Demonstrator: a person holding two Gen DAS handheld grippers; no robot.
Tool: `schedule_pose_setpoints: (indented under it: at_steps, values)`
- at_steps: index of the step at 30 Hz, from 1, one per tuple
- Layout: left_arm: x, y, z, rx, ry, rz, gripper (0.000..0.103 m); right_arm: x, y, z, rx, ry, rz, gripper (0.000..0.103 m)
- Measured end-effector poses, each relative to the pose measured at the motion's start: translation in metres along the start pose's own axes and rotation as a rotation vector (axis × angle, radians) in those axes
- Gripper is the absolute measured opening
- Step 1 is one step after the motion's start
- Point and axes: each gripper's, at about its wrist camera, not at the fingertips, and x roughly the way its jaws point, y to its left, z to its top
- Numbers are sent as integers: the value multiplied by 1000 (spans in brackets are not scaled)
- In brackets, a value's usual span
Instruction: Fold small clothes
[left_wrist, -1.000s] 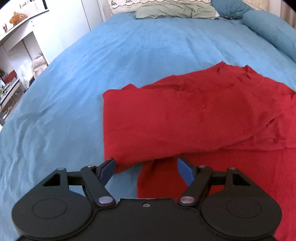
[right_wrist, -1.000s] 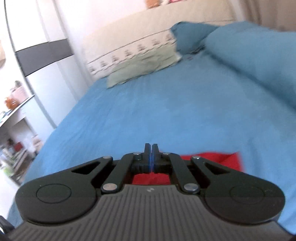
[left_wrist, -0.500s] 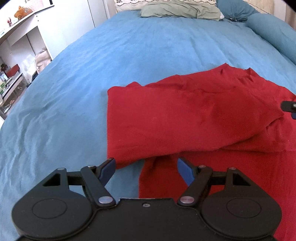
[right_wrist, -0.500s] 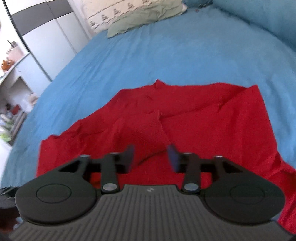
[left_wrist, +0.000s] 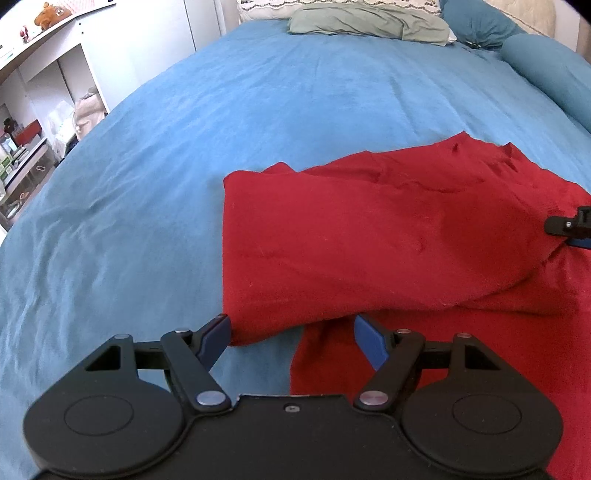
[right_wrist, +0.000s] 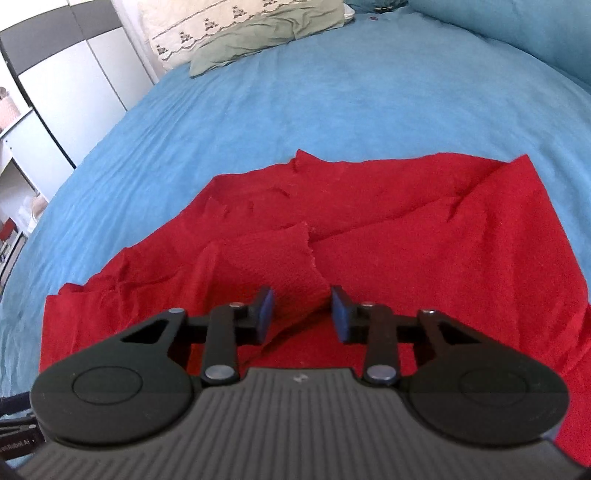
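A red garment (left_wrist: 388, 236) lies partly folded on the blue bedspread (left_wrist: 147, 177), with one layer turned over the lower one. My left gripper (left_wrist: 291, 338) is open, its blue pads (left_wrist: 216, 338) on either side of the folded layer's near edge. My right gripper (right_wrist: 302, 314) is open, its pads (right_wrist: 264, 314) flanking a raised ribbed cuff of the garment (right_wrist: 406, 240). The tip of the right gripper shows at the right edge of the left wrist view (left_wrist: 570, 227).
Pillows (left_wrist: 365, 22) lie at the head of the bed (right_wrist: 332, 92). A white shelf unit with clutter (left_wrist: 33, 122) stands to the left of the bed. White wardrobe doors (right_wrist: 66, 103) are behind it.
My right gripper opened and came down over the red garment, from above the bed to the ribbed cuff. My left gripper stayed open near the fold edge, shifting slightly.
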Motion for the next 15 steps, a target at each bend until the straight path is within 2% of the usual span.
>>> schedule_pose_setpoints:
  at_steps: [1,2,3,4,8,11,15]
  values:
    - [0,0,0,0,0,-1,78,2,1,0,-5,3,-5,47]
    - [1,1,0,1,2,-1,78,5,2,2,-7,5,-12,40]
    - [1,1,0,2,3,0,78,7,3,2,-10,8,-21,29]
    - [1,1,0,3,3,2,78,8,3,3,-12,10,-19,24]
    - [3,1,-1,7,0,11,78,-4,11,15,-49,-37,-12,23]
    - [6,1,-2,2,8,15,78,-37,13,34,-56,-121,13,23]
    - [10,0,0,-18,19,10,78,-93,-3,59,-79,-243,-28,23]
